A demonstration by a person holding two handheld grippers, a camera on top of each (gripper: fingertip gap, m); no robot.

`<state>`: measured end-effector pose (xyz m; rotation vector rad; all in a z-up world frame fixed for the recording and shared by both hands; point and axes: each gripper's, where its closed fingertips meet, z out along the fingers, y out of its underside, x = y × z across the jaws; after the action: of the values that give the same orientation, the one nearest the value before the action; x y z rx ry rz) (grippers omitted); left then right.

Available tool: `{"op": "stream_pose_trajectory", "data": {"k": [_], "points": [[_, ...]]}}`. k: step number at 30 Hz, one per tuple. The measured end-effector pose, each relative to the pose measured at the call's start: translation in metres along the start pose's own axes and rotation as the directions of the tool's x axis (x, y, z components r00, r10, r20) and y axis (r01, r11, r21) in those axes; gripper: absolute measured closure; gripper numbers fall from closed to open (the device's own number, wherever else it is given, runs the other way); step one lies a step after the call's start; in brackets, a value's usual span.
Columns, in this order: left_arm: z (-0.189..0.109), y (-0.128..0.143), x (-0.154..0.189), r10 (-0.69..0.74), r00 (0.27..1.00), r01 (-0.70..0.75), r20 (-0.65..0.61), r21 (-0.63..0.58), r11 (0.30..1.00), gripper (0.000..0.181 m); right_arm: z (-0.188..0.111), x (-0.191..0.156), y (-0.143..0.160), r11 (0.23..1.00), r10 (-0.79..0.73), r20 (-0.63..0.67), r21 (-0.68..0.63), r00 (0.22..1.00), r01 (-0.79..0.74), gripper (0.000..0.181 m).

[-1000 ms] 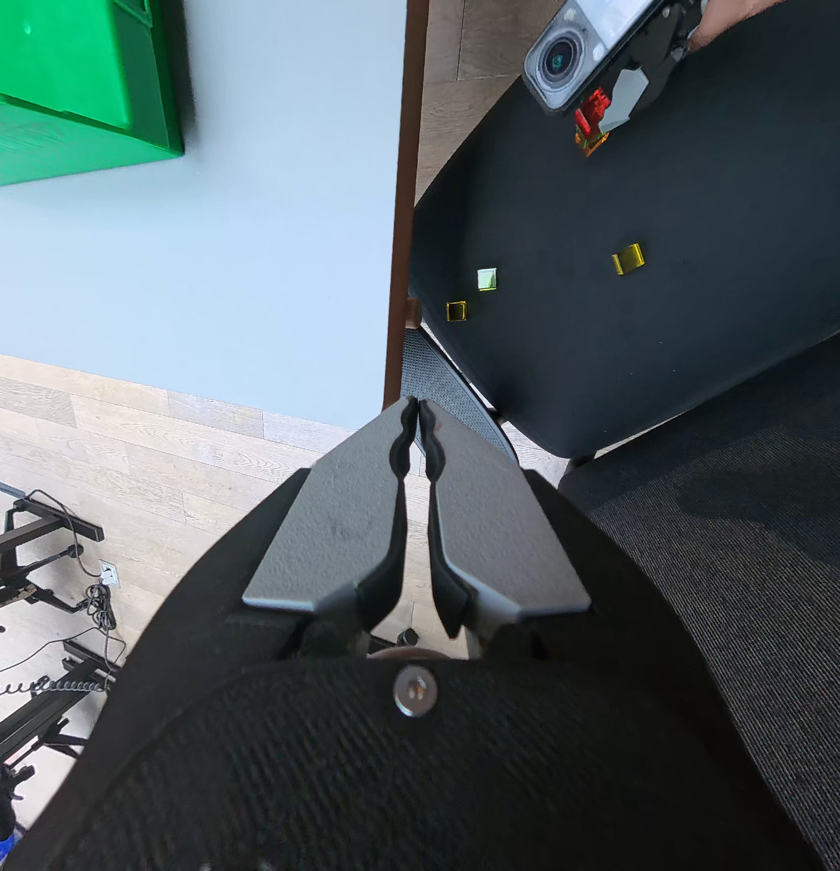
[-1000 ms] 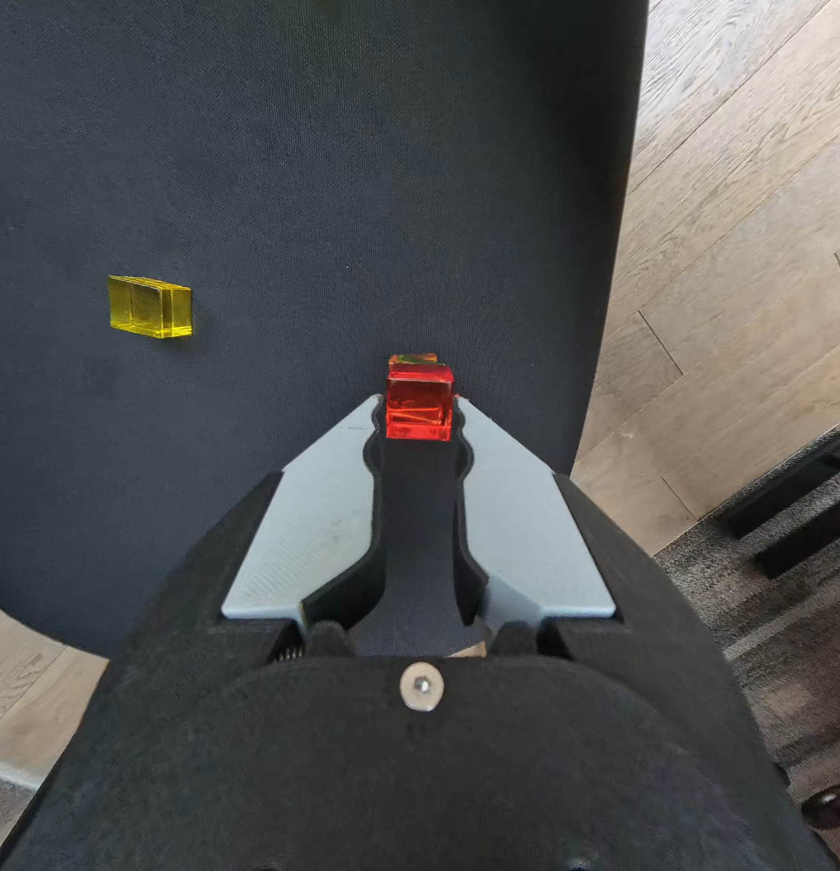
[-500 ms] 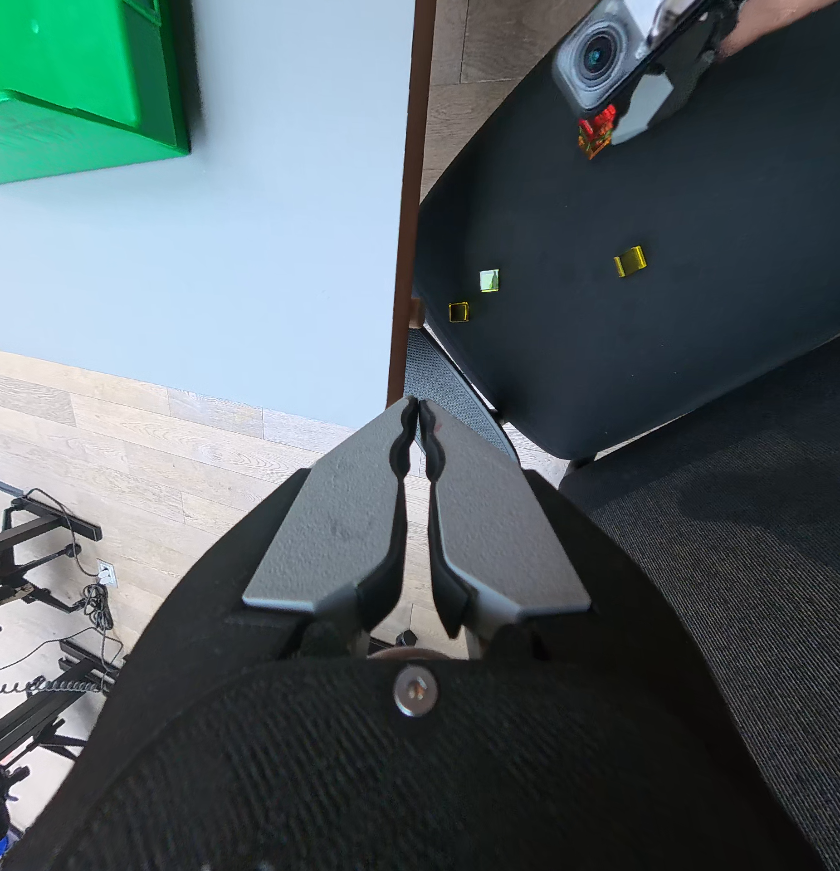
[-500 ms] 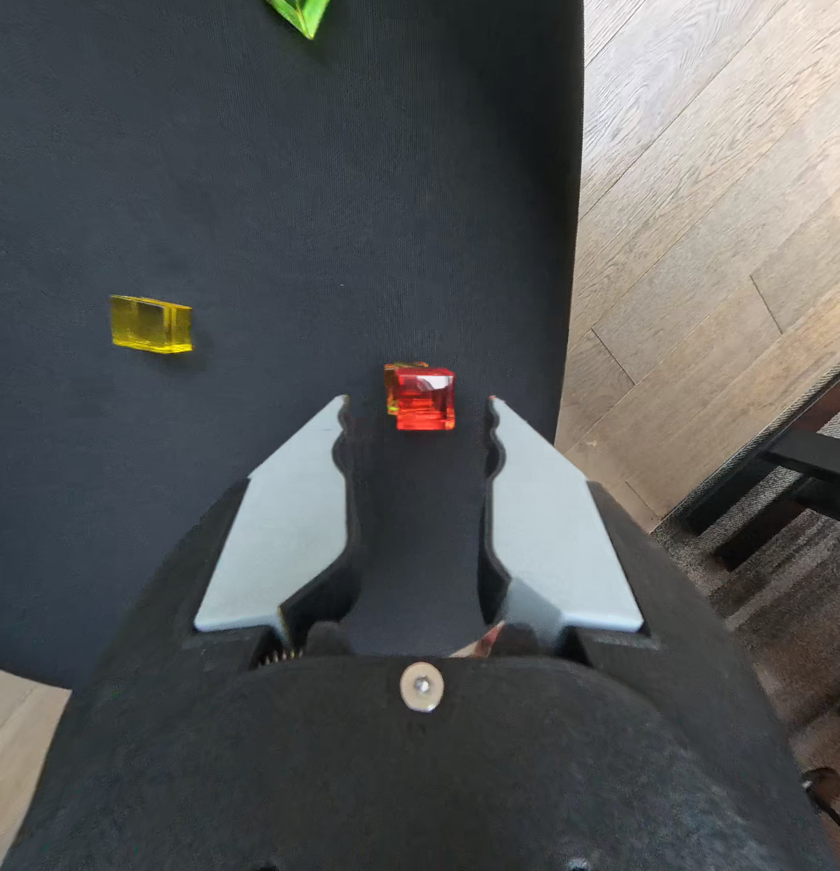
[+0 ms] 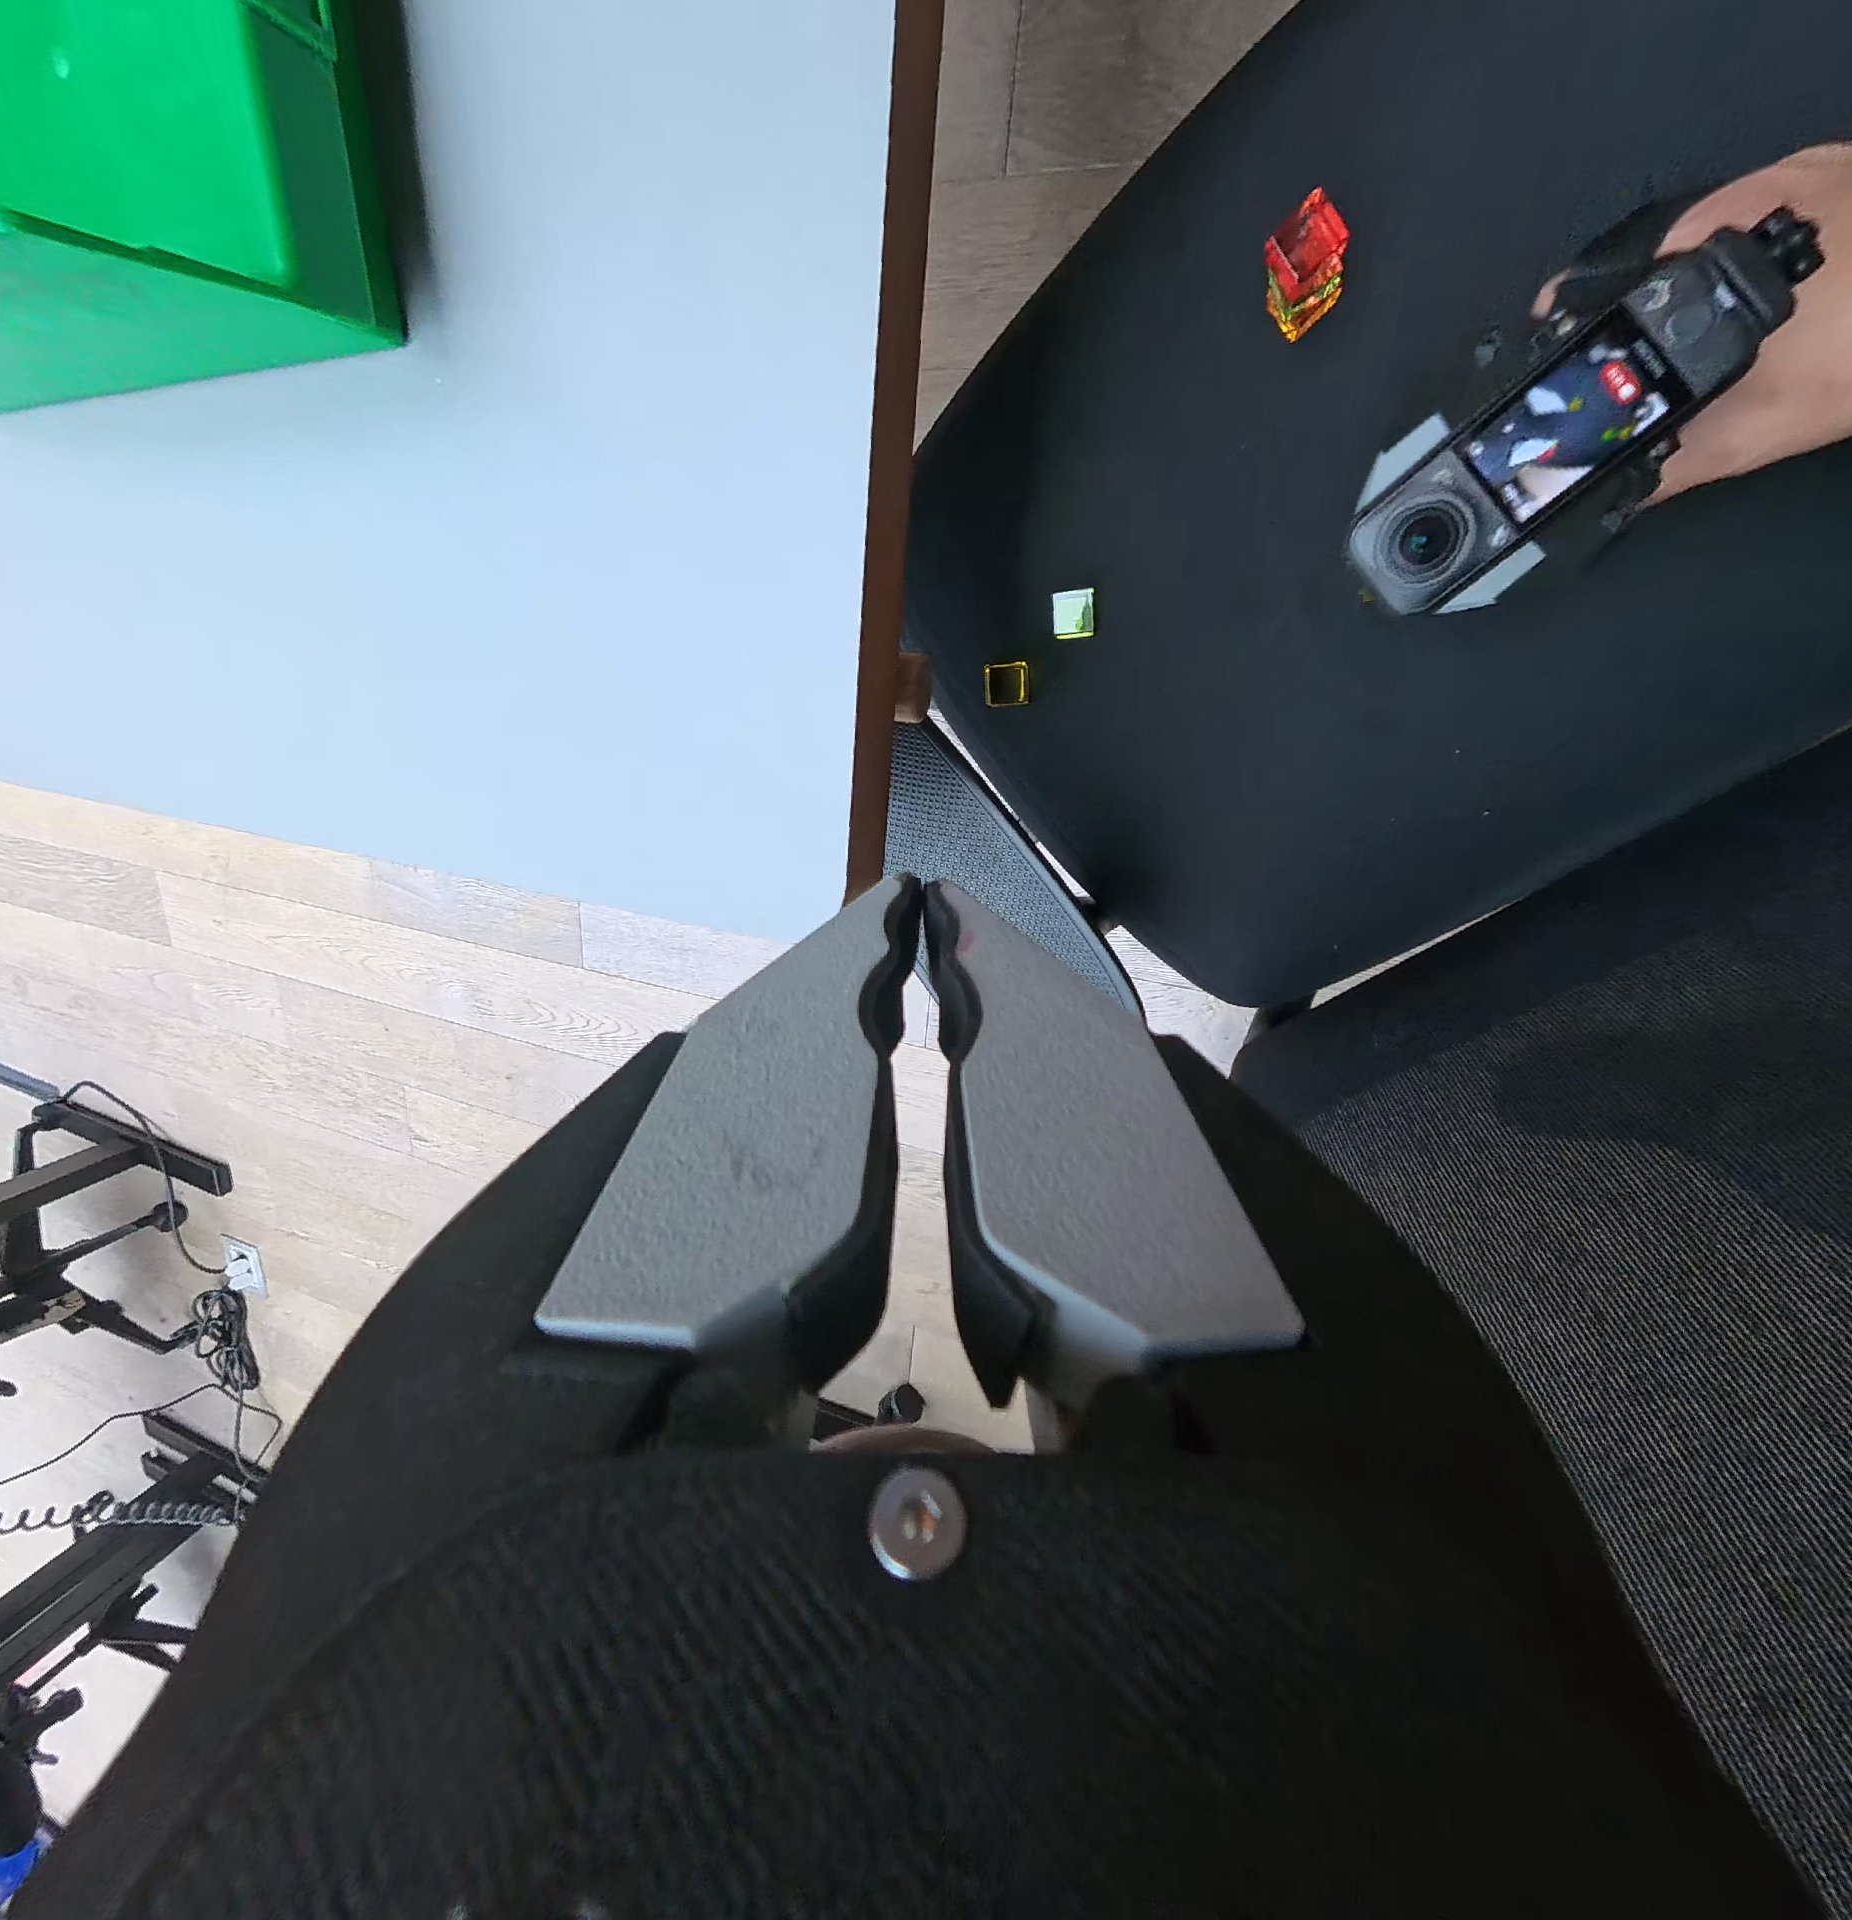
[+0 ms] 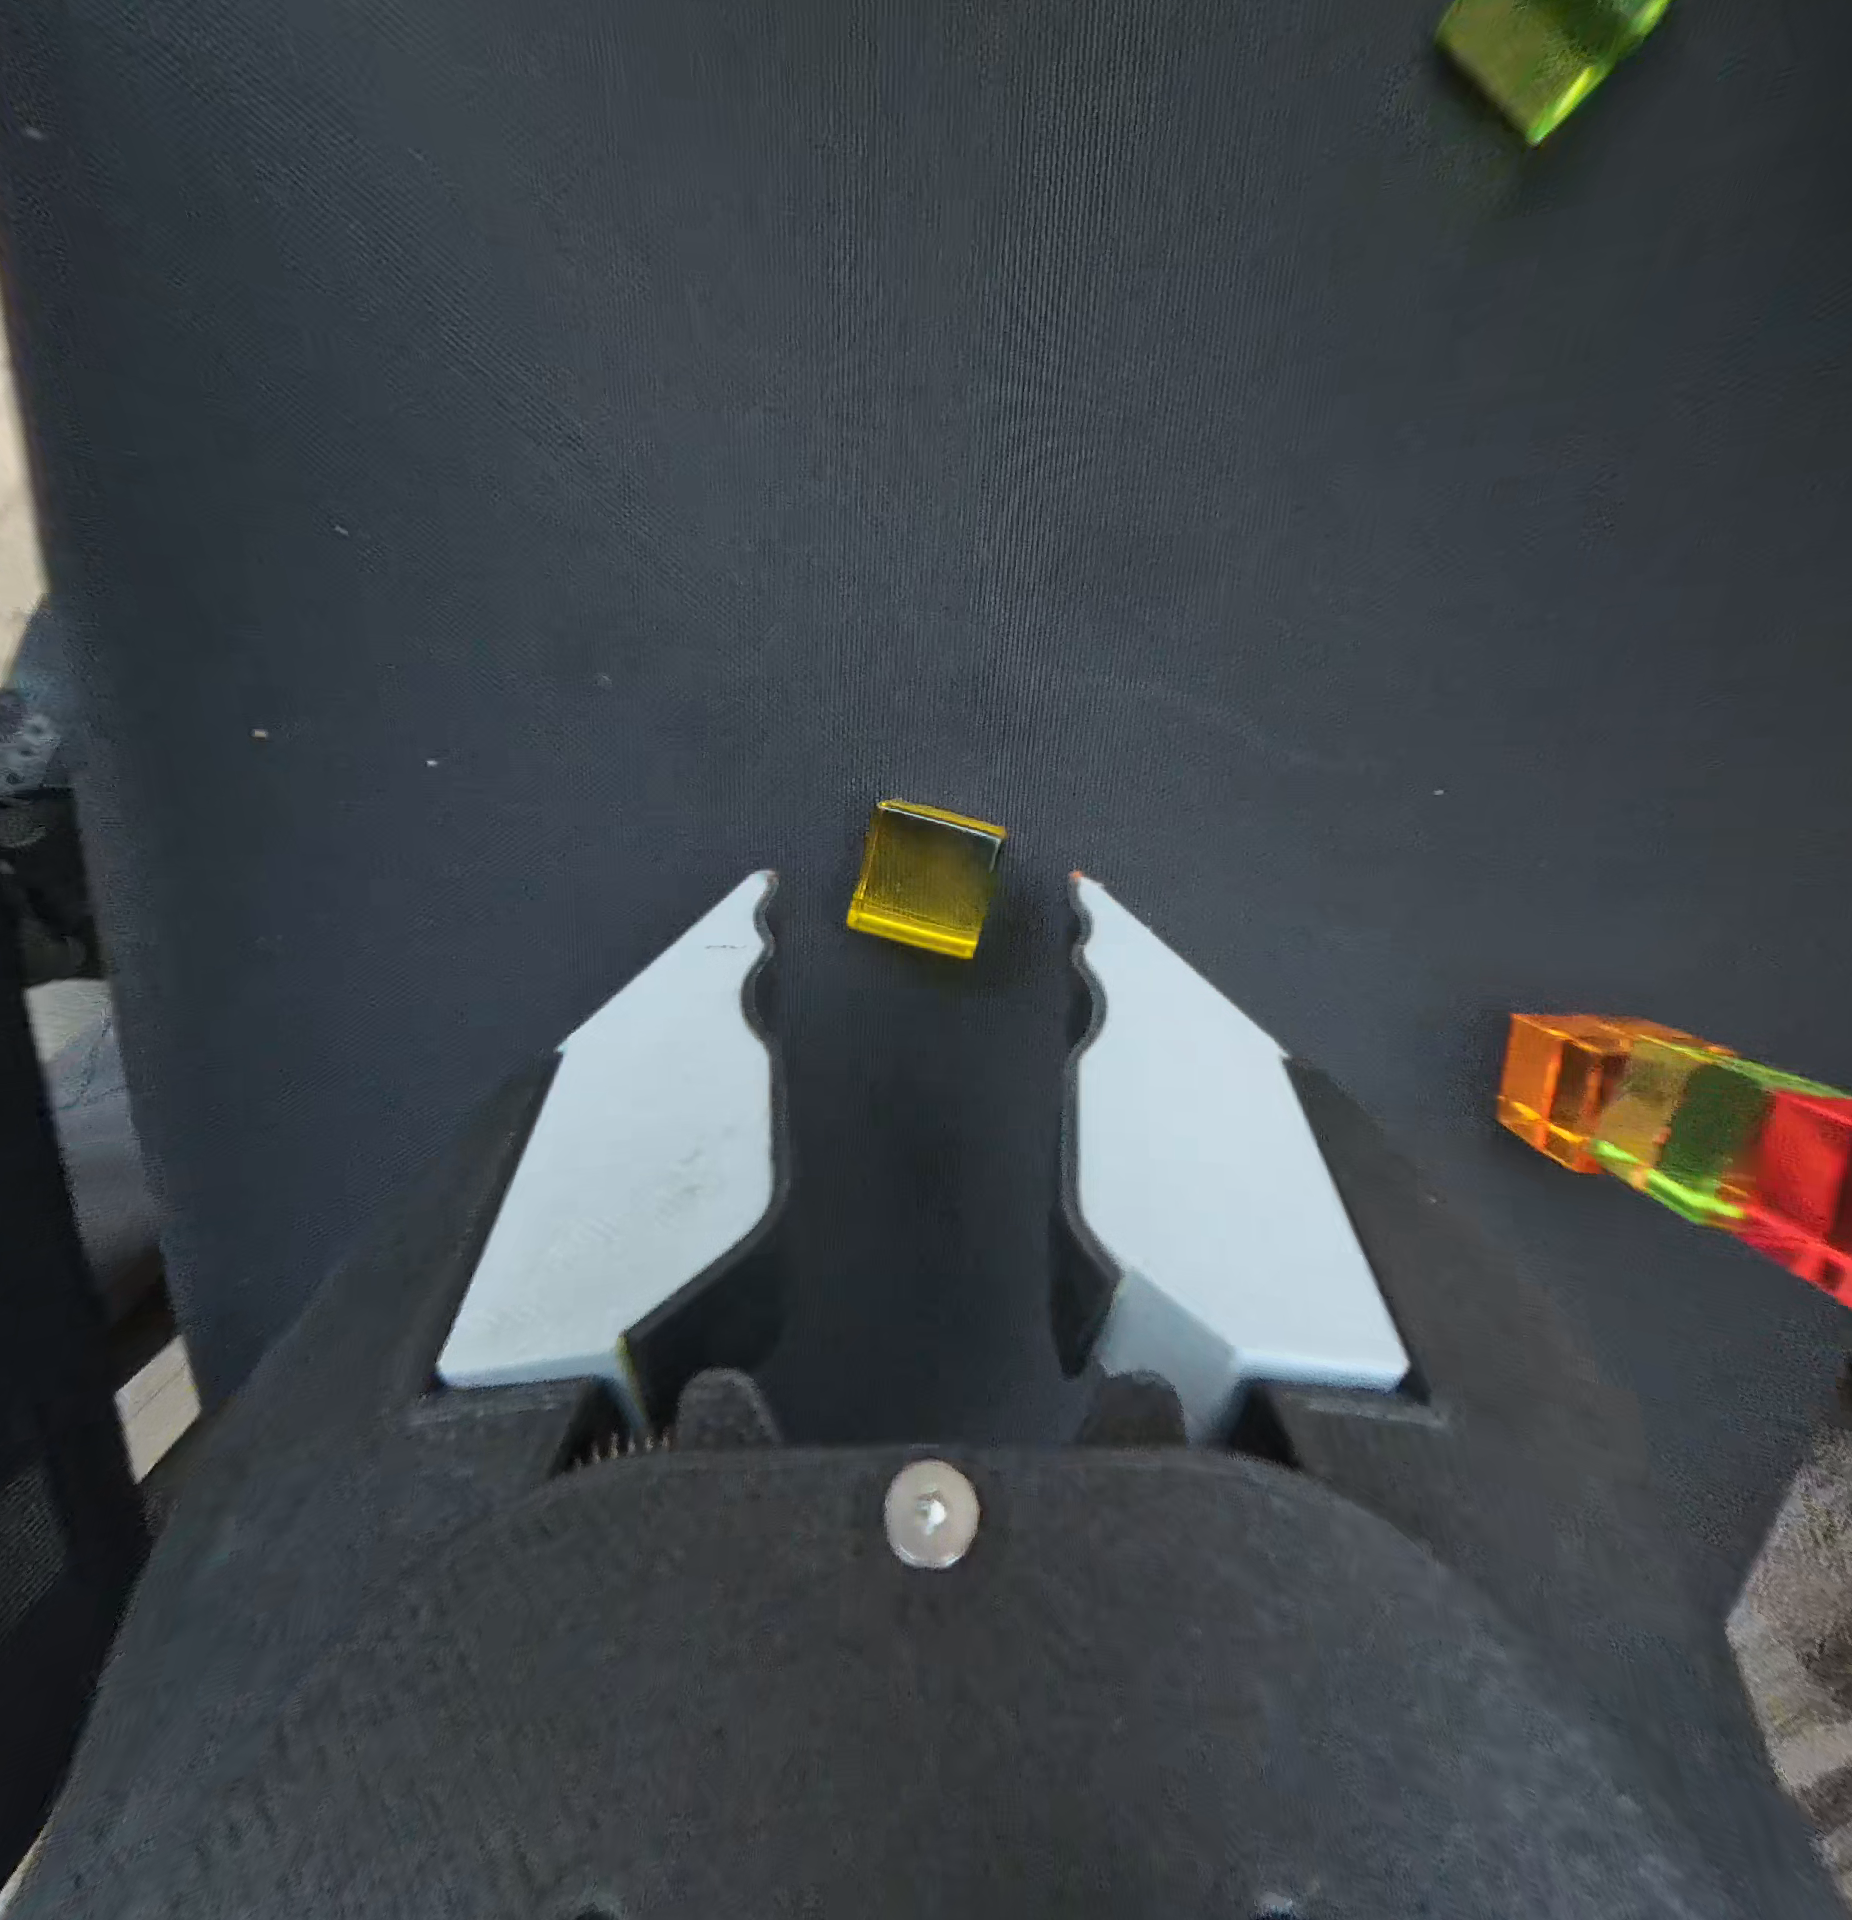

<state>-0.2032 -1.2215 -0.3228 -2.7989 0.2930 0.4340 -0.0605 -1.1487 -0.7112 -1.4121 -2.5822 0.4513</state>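
My right gripper (image 6: 920,883) is open and empty over a black fabric chair seat (image 6: 901,416). A clear yellow block (image 6: 924,879) lies on the seat just ahead of and between its fingertips. A stack of clear blocks (image 6: 1691,1132), red on top over green, yellow and orange, stands to the right; it also shows in the left wrist view (image 5: 1304,264). My left gripper (image 5: 920,896) is shut and empty, held in the air off the seat's near edge. The right gripper body (image 5: 1504,499) shows there, held by a hand (image 5: 1795,312).
A green block (image 6: 1535,52) lies at the far right of the seat. In the left wrist view a pale green block (image 5: 1074,611) and a yellow block (image 5: 1006,684) lie near the seat's left edge. A second grey chair seat (image 5: 1628,1195), a green box (image 5: 163,177) and floor stands (image 5: 91,1299) surround it. The left gripper's tips are roughly 40 cm from the right gripper's.
The right gripper let go of the red block on top of the stack, opened wide, and moved left to the yellow block. The left gripper stayed shut and still.
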Motion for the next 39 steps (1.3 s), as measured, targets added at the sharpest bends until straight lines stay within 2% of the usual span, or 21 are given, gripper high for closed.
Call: {"op": "stream_pose_trajectory", "data": {"k": [2, 4, 8, 14, 19, 22, 27, 39], "points": [[-0.001, -0.002, 0.0, -0.002, 1.0, 0.002, 0.003, 0.007, 1.0, 0.181, 0.014, 0.001, 0.007, 0.999, 0.026, -0.003, -0.026, 1.0, -0.027, 0.137], [-0.002, -0.002, -0.001, -0.004, 1.0, 0.004, 0.005, 0.01, 1.0, 0.181, 0.02, -0.001, 0.009, 0.997, 0.067, 0.018, -0.034, 0.998, -0.067, 0.153], [0.0, 0.001, 0.0, -0.002, 1.0, 0.002, -0.001, 0.0, 1.0, 0.181, 0.01, 0.003, -0.001, 0.995, 0.096, 0.022, 0.01, 0.995, -0.097, 0.156], [-0.006, -0.004, -0.005, -0.014, 1.0, 0.014, 0.009, 0.025, 1.0, 0.181, -0.037, 0.032, -0.015, 0.985, 0.142, -0.016, 0.101, 0.99, -0.14, 0.156], [-0.006, -0.003, -0.004, -0.011, 1.0, 0.011, 0.007, 0.021, 1.0, 0.181, -0.085, 0.074, -0.024, 0.981, 0.13, -0.119, 0.162, 0.984, -0.109, 0.156], [-0.007, -0.005, -0.004, -0.007, 1.0, 0.006, 0.01, 0.026, 1.0, 0.181, -0.101, 0.098, -0.023, 0.978, 0.141, -0.151, 0.178, 0.978, -0.113, 0.156], [-0.006, -0.003, -0.005, -0.016, 1.0, 0.016, 0.01, 0.02, 1.0, 0.181, -0.1, 0.125, -0.011, 0.978, 0.164, -0.192, 0.159, 0.968, -0.134, 0.156], [-0.003, -0.002, -0.001, -0.011, 1.0, 0.011, -0.005, 0.014, 1.0, 0.181, -0.078, 0.14, 0.011, 0.961, 0.249, -0.236, 0.184, 0.939, -0.209, 0.156]]}}
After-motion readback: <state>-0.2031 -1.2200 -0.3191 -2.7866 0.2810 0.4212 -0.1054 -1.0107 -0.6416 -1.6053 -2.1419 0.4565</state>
